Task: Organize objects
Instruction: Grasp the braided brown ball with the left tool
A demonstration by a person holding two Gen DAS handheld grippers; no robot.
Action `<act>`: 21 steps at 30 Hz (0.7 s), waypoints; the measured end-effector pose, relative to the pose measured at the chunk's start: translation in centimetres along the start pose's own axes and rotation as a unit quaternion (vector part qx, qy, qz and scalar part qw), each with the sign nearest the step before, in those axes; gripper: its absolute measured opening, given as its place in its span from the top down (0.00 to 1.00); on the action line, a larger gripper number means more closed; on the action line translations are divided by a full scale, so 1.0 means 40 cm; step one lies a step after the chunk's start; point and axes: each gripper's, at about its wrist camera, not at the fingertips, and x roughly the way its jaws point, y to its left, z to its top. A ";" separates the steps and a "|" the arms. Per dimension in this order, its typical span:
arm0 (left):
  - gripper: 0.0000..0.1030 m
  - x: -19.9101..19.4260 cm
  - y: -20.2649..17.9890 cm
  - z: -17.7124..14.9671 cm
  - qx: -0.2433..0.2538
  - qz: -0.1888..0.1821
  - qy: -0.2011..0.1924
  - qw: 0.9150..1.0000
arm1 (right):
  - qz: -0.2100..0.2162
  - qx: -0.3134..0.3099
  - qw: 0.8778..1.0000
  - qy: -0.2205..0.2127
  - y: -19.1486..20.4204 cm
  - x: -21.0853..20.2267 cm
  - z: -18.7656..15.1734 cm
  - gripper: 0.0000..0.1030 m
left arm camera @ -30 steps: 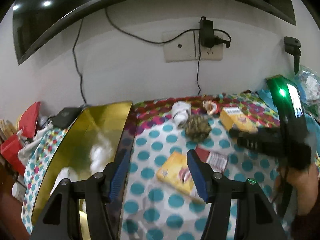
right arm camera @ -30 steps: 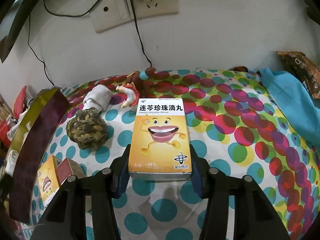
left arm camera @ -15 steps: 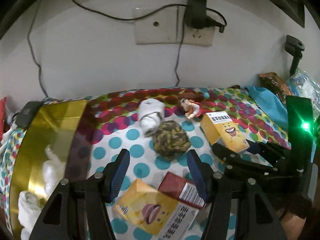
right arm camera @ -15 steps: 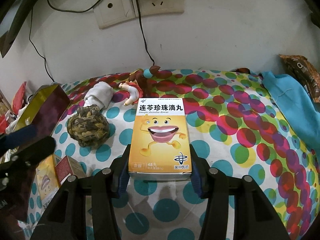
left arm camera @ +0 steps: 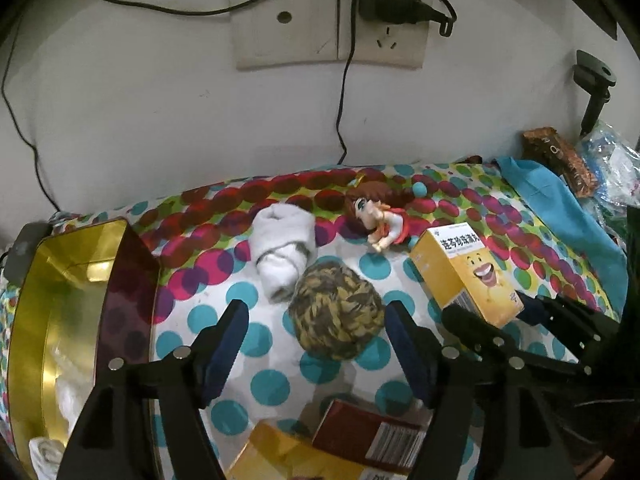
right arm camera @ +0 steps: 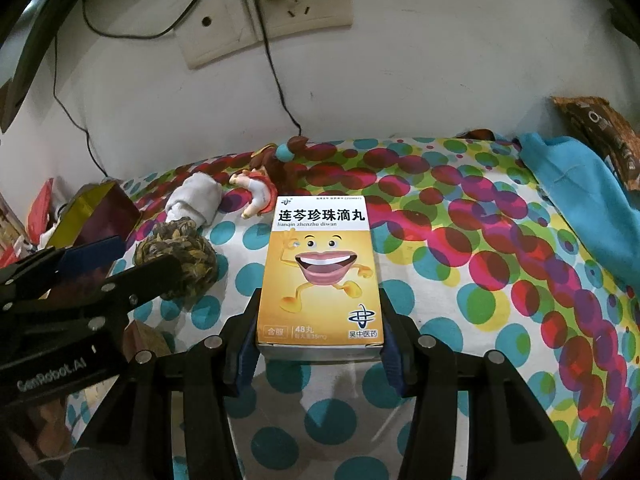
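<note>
right gripper [right arm camera: 320, 344]: pinching the yellow medicine box [right arm camera: 320, 272] by its near end, a pad pressed on each long side; the box lies flat on the dotted cloth [right arm camera: 460, 240].
box print: "连芩珍珠滴丸", "lianqin zhenzhu diwan", "48丸", "含服", "吴中医药" beside a blue logo, and a cartoon smiling mouth with arms and legs. Smaller print is unreadable.
left gripper [left arm camera: 316, 344]: spread wide, jaws have just been opening. Nothing is pinched; the brown-yellow woven ball [left arm camera: 338, 312] sits between and just ahead of the tips, pads clear of it.
left gripper body: "GenRobot.AI" reads on its side in the right wrist view.
woven ball: on the cloth, touching the rolled white sock [left arm camera: 284, 252] behind it.
doll [left arm camera: 376, 220]: red-haired figure lying near the wall, just beside the sock and the far end of the yellow box.
gold tin [left arm camera: 52, 300]: open, at the left edge of the cloth, white socks inside.
near edge: second yellow box [left arm camera: 288, 460] and a dark red box [left arm camera: 368, 436] with a barcode, lying together under the left gripper; print too cropped to read.
wall: double socket plate [left arm camera: 328, 24] with a black adapter plugged in, cable hanging down.
right side: blue cloth [left arm camera: 560, 216], brown snack packet [left arm camera: 560, 160], text unreadable.
</note>
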 end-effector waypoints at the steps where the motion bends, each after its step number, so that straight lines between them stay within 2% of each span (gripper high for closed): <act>1: 0.26 0.008 0.000 0.004 -0.001 -0.006 0.006 1.000 | -0.002 -0.001 1.000 0.000 0.003 0.002 0.000 0.53; 6: 0.25 0.035 -0.007 0.009 -0.006 -0.022 0.012 1.000 | -0.005 -0.003 1.000 0.000 0.005 0.011 -0.001 0.53; 10: 0.25 0.033 0.001 0.001 -0.012 -0.033 -0.002 0.999 | -0.007 -0.003 1.000 0.000 0.008 0.010 0.000 0.53; 11: 0.28 0.034 0.003 0.001 -0.014 -0.036 -0.001 0.999 | -0.006 -0.003 1.000 0.000 0.007 0.011 0.000 0.53; 12: 0.46 0.035 0.006 0.001 -0.017 -0.040 -0.001 0.999 | -0.006 -0.003 1.000 0.000 0.008 0.011 0.000 0.53; 13: 0.47 0.035 0.011 0.001 -0.022 -0.051 -0.001 0.998 | -0.006 -0.002 1.000 0.000 0.008 0.011 0.000 0.53; 21: 0.47 0.033 0.021 -0.004 -0.022 -0.045 -0.002 0.999 | -0.002 0.004 1.000 -0.001 0.006 0.016 0.002 0.53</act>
